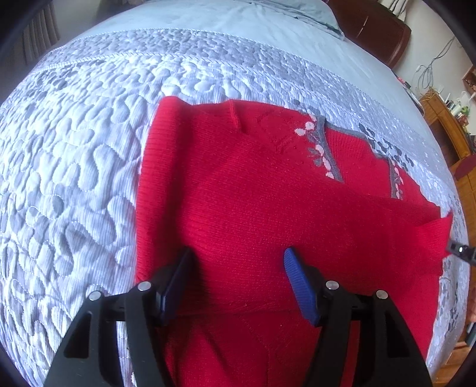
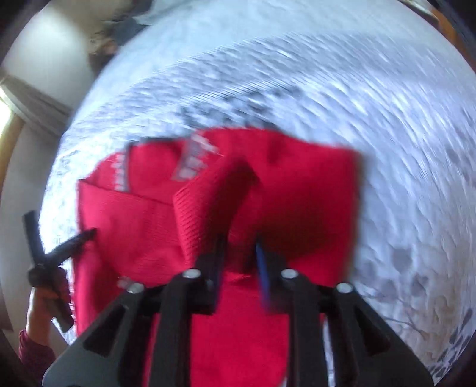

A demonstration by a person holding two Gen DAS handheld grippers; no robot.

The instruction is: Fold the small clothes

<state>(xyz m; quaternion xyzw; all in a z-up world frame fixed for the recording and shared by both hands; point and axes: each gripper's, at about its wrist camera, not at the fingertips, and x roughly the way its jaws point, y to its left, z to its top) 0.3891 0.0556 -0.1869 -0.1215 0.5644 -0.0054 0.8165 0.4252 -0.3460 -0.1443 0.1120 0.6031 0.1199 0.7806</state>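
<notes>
A red knitted sweater (image 1: 253, 193) with grey and pink flower trim lies on the quilted blue-grey bedspread (image 1: 74, 163). My left gripper (image 1: 237, 254) hangs open just above its lower part, with nothing between its blue pads. At the right edge a raised red flap (image 1: 435, 235) meets one finger of the right gripper (image 1: 459, 248). In the blurred right wrist view the sweater (image 2: 312, 193) has a ribbed sleeve end (image 2: 205, 208) lifted into a tent. My right gripper (image 2: 239, 244) has its jaws slightly apart with red fabric between them; the blur hides whether the pads press. The left gripper (image 2: 61, 223) is at the sweater's left edge, in a hand (image 2: 40, 300).
A dark wooden headboard (image 1: 377, 32) and a light blue pillow (image 1: 297, 18) are at the far end of the bed. Wooden furniture (image 1: 443, 119) with cables and small items stands to the right. A pale wall and door frame (image 2: 26, 98) lie beyond the bed's left side.
</notes>
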